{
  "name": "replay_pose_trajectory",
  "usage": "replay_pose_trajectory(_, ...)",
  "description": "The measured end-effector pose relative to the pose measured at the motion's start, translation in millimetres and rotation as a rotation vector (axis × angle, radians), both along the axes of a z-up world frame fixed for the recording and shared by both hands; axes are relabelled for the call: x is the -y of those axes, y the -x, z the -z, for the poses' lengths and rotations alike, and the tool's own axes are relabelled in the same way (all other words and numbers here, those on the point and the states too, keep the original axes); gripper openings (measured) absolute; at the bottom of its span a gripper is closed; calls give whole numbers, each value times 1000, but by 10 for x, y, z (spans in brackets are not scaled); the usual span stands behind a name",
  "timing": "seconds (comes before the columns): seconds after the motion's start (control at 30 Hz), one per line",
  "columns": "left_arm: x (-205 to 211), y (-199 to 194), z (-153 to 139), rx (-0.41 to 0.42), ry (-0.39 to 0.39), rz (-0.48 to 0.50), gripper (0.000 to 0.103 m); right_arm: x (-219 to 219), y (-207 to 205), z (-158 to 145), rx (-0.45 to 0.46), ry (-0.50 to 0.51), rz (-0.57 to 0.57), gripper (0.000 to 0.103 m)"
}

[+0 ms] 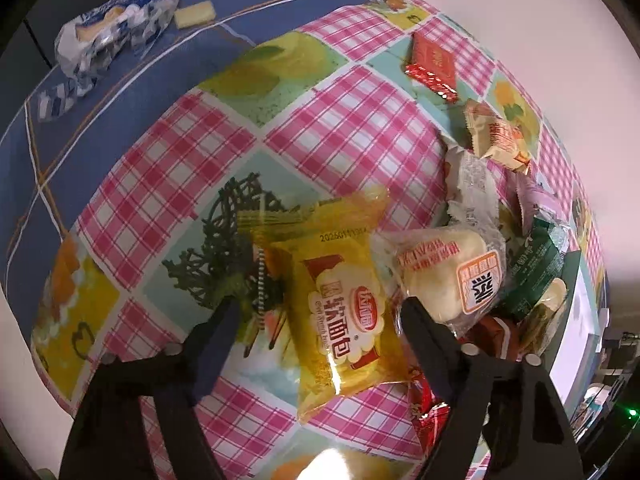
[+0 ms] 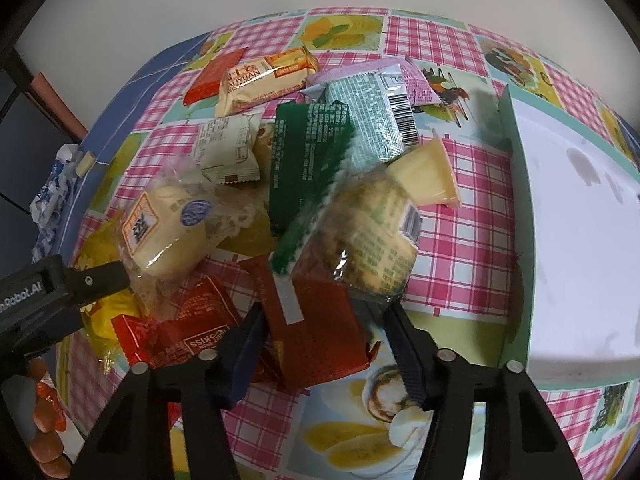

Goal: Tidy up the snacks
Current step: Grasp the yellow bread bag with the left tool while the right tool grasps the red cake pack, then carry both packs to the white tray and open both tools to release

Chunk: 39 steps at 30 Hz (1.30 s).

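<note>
A pile of wrapped snacks lies on the checked tablecloth. My left gripper (image 1: 320,304) is open, its fingers on either side of a yellow soft-bread packet (image 1: 340,316); a round white bun in clear wrap (image 1: 444,276) lies just right of it. My right gripper (image 2: 320,316) is open around a dark red packet (image 2: 320,332), with a clear green-printed biscuit packet (image 2: 360,232) resting above it. The left gripper's finger (image 2: 92,280) shows at the left of the right wrist view, beside the bun (image 2: 168,224).
A white box with a green rim (image 2: 580,240) stands at the right. More snacks lie behind: a dark green packet (image 2: 308,160), a beige cake packet (image 2: 260,80), a jelly cup (image 2: 428,176). A blue-white bag (image 1: 112,28) lies far left on the blue cloth.
</note>
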State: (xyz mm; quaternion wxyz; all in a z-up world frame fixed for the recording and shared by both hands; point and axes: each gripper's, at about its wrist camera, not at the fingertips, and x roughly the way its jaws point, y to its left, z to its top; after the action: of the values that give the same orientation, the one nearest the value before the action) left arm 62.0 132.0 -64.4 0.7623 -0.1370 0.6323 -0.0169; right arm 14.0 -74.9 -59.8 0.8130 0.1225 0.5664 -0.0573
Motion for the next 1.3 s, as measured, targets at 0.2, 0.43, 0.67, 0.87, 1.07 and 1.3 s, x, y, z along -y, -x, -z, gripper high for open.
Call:
replay_pose_trajectory(0.2,-70,56,14,-2,-17,-11,71,10,72,-10,-2,33,-13,53)
replay_pose_trajectory(0.43,61,16,26,15,-104,18,67,-110,94,9,4,119,-58,52)
replay_pose_trajectory(0.67,286,-26,58,58,-241,56,61,-123,163,12,22,134,-65,52)
replay_pose_trajectory(0.87,319,-50,55,83,-245,42,59,-121,216,-5,30,140,-67,47)
replay_pose_trajectory(1.07,283,-22,15,95,-211,25,50,-124,244,-26,36,115,-69,42)
replay_pose_trajectory(1.3,161,44,-7,104,-155,1,42,-94,320,-109,57,63,-63,42)
